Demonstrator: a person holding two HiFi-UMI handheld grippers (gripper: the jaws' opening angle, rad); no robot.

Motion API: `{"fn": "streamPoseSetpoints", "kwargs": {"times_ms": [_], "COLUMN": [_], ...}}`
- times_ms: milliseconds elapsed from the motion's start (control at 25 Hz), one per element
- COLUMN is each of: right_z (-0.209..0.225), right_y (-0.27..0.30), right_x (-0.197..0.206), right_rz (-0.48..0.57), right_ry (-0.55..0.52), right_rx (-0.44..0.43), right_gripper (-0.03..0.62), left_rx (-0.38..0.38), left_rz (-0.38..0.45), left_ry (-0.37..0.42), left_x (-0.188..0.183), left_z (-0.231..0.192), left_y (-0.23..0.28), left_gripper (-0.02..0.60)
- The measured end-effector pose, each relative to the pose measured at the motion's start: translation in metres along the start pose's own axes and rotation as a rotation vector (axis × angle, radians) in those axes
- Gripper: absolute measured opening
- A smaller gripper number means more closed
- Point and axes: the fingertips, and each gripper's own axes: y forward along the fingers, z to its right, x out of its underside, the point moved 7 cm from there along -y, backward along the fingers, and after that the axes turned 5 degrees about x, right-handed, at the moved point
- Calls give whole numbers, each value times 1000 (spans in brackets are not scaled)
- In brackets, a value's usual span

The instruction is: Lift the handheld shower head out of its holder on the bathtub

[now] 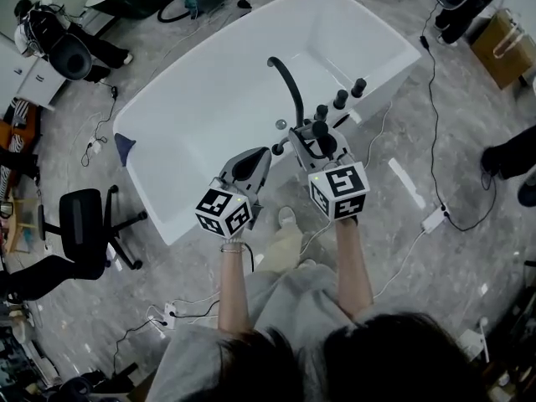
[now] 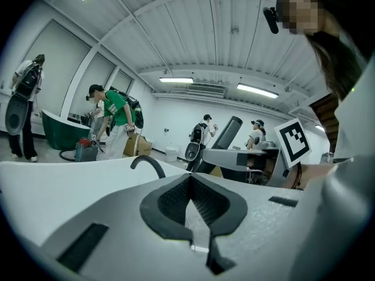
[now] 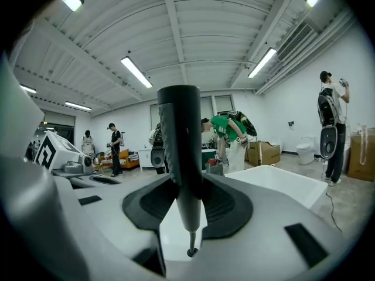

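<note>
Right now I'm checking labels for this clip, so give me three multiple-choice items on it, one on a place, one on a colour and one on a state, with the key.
1. Where does the black spout stand?
A. on the bathtub rim, by the knobs
B. on the floor
C. on the office chair

2. What colour is the bathtub?
A. black
B. white
C. red

3. What are the right gripper jaws doing?
A. wide apart, empty
B. closed on the shower head
C. closed on the spout

Key:
1 A, since the head view shows its foot at the rim next to the row of knobs.
2 B, since the basin and rim are white throughout.
3 B, since the right gripper view shows the black handle clamped upright between the pads.
</note>
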Motion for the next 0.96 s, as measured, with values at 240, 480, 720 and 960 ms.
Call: {"fn": "streamPoseSetpoints", "kwargs": {"times_ms": [240,480,720,960], "right_z": [14,19,13,7], "right_y": [4,-3,-9,-8], "right_x": [-3,-2,-2,-2], "right_rz": [17,20,29,35], "right_ry": [18,21,19,19], "right_rx": [12,9,1,-5], "right_gripper": [132,132,132,132], "left_rx": [27,37,46,47], "left_rz": [10,11,14,12], "left_ry": [11,14,16,18], "left_x": [-8,-7,-4,-1], "left_z": [-2,3,9,9], "left_y": [15,21,19,13], "left_gripper": [5,5,5,5]}}
